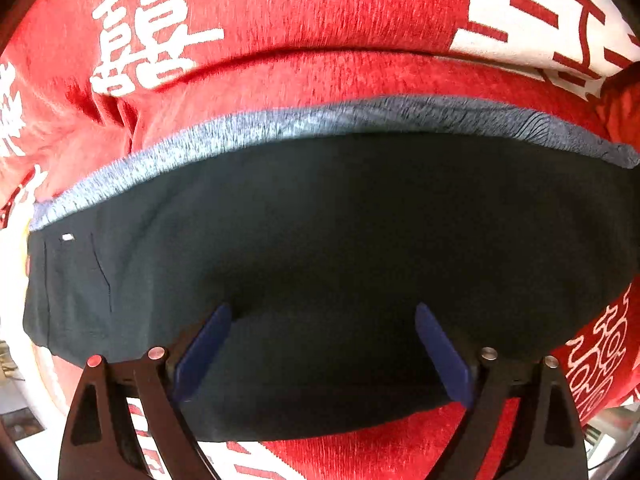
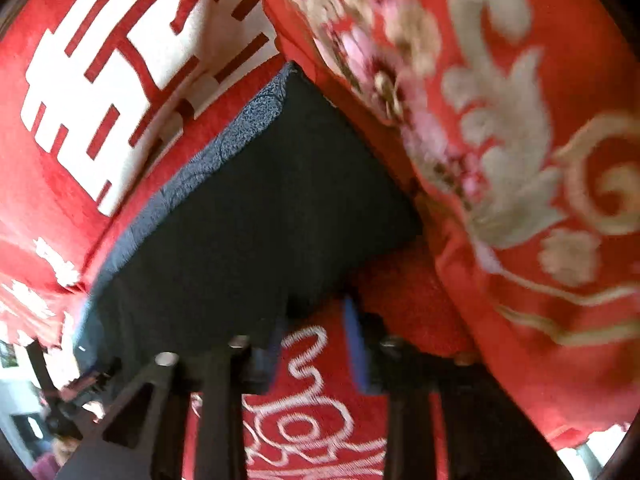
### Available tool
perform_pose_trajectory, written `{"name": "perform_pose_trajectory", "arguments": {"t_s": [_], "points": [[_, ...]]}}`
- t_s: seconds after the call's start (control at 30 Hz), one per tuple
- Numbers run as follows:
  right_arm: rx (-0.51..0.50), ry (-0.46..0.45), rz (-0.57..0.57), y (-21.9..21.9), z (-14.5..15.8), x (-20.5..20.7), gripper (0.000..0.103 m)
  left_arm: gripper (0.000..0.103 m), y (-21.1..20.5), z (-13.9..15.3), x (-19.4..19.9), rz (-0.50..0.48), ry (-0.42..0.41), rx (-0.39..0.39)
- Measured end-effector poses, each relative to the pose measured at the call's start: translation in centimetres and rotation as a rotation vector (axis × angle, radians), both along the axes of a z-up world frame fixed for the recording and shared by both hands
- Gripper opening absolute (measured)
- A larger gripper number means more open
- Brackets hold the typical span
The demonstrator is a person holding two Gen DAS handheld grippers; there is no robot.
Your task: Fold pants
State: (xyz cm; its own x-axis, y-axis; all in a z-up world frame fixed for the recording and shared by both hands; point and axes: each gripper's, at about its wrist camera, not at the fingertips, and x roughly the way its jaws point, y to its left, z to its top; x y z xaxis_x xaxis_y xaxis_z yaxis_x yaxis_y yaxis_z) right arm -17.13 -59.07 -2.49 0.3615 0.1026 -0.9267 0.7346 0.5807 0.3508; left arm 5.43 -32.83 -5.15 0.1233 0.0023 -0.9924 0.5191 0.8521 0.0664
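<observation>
The left gripper (image 1: 322, 354) is seen spread wide, its two blue fingers (image 1: 206, 350) set well apart over the dark pants (image 1: 320, 220). Nothing is clamped between them; the near edge of the dark cloth lies between and under the fingers, though whether the pads press on it cannot be told. Ahead of this gripper the pants are laid flat in a broad folded slab, and along their far edge a band of heathered grey-blue fabric (image 1: 280, 128) is shown. Beyond and to both sides a red blanket (image 1: 320, 12) with white characters is spread beneath the pants.

The right gripper (image 2: 316, 346) is held partly open, with a moderate gap between its blue fingers (image 2: 356, 350). Through that gap only the red blanket (image 2: 316, 380) with white looping embroidery is seen, and nothing is gripped. The corner of the pants (image 2: 256, 220) lies ahead and to the left, its near edge just beside the left finger; contact cannot be judged. To the right, a red quilt (image 2: 520, 160) with pale floral embroidery is raised against the pants' far side.
</observation>
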Motion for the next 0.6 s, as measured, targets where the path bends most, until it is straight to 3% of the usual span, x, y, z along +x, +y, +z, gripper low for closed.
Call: {"name": "perform_pose_trajectory", "arguments": {"t_s": [0.13,0.2,0.37,0.4,0.43,0.53,0.6], "points": [[-0.192,-0.071,0.072,1.5,4.5,0.5,0.035,0.094,-1.6,1.5,1.2,-0.038,-0.077,-0.020],[-0.233,-0.091,0.117,1.8,5.3,2.0,0.035,0.094,-2.4,1.3,1.9,-0.037,-0.090,-0.016],[-0.203,0.007,0.177,0.1,1.0,6.9,0.034,0.095,-3.0,-1.3,2.2,-0.014,-0.060,0.026],[-0.196,0.041,0.168,-0.5,-0.3,7.2,0.031,0.099,-2.4,-1.3,2.0,0.007,-0.077,0.000],[-0.177,0.018,0.137,-1.3,-0.7,6.8,0.031,0.100,-1.9,-1.3,1.8,0.019,-0.072,-0.006],[-0.198,0.021,0.052,-2.1,0.2,5.4,0.032,0.102,-0.6,-1.5,1.5,0.043,-0.041,-0.041],[-0.161,0.028,0.022,-1.8,0.4,4.3,0.036,0.102,0.1,-1.4,1.4,0.060,-0.024,-0.049]]}}
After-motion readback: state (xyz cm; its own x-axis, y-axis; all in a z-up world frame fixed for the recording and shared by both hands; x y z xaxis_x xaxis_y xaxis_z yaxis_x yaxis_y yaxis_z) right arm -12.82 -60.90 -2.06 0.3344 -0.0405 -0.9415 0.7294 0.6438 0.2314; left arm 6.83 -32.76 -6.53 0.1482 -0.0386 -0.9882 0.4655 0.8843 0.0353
